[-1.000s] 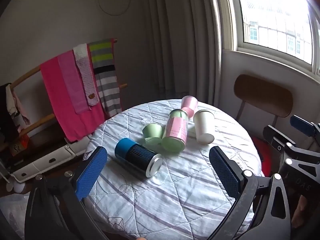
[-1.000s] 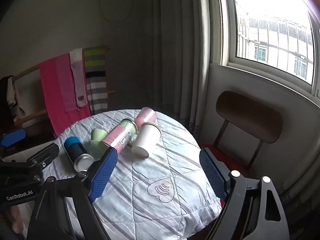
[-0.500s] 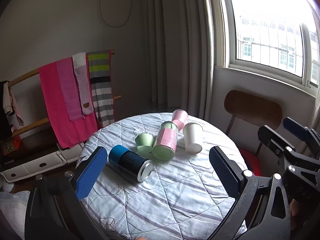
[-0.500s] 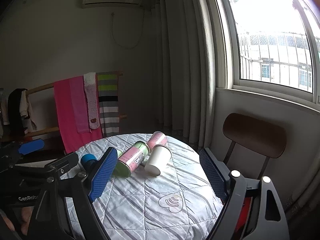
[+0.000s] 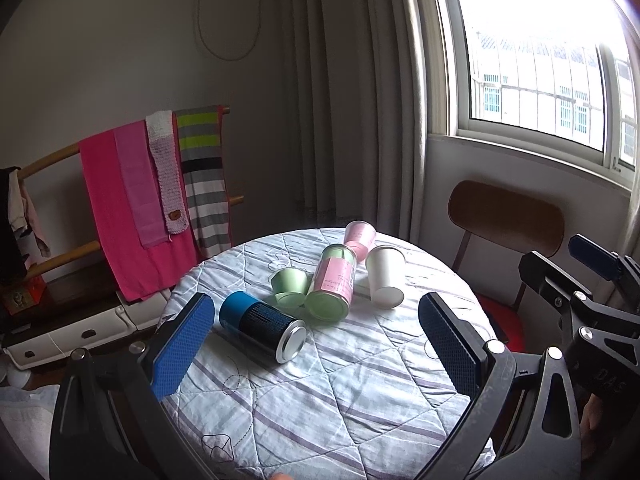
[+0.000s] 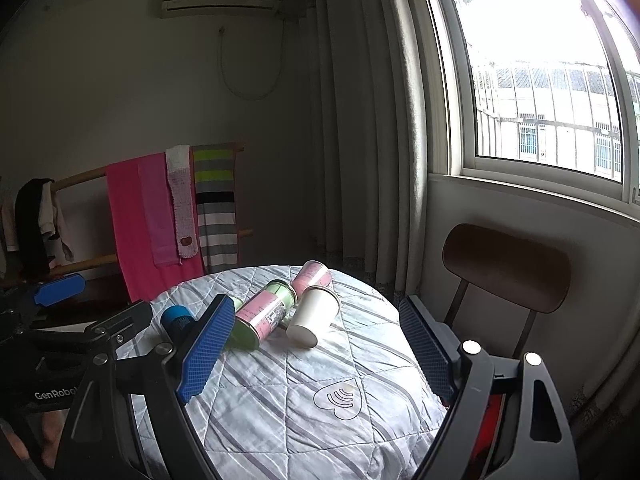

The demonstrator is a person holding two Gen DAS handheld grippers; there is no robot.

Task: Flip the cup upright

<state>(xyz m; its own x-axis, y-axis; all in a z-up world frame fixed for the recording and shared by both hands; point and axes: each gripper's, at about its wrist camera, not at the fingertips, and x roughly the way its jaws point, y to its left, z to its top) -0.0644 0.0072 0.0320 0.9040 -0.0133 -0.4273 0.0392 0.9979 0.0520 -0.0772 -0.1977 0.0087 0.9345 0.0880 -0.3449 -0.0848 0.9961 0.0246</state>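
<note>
Five containers lie on their sides in a loose cluster on the round tabletop (image 5: 360, 400) covered with a quilted, purple-striped cloth, so none is upright yet. The white paper cup (image 5: 384, 276) lies at the right of the cluster with its mouth towards the window and its base towards the camera; it looks like the likeliest one to flip, though the task does not say which. Touching or just beside it on its left is the tall green tin with a pink label (image 5: 334, 284), and behind them a pale pink cup (image 5: 360, 234). A small pale green cup (image 5: 290, 286) and a blue-capped black cylinder with a metal end (image 5: 260, 326) lie further left.

The left hand-held gripper (image 5: 316, 344) hangs above the near edge, its blue pads spread wide apart and holding nothing; the right hand-held gripper (image 6: 316, 348) is equally wide and empty. Held back like this, both cameras take in the whole cluster.

The green tin crowds the white cup's left flank, so a pad may nudge it. A brown wooden chair (image 6: 506, 266) stands beyond the table.
</note>
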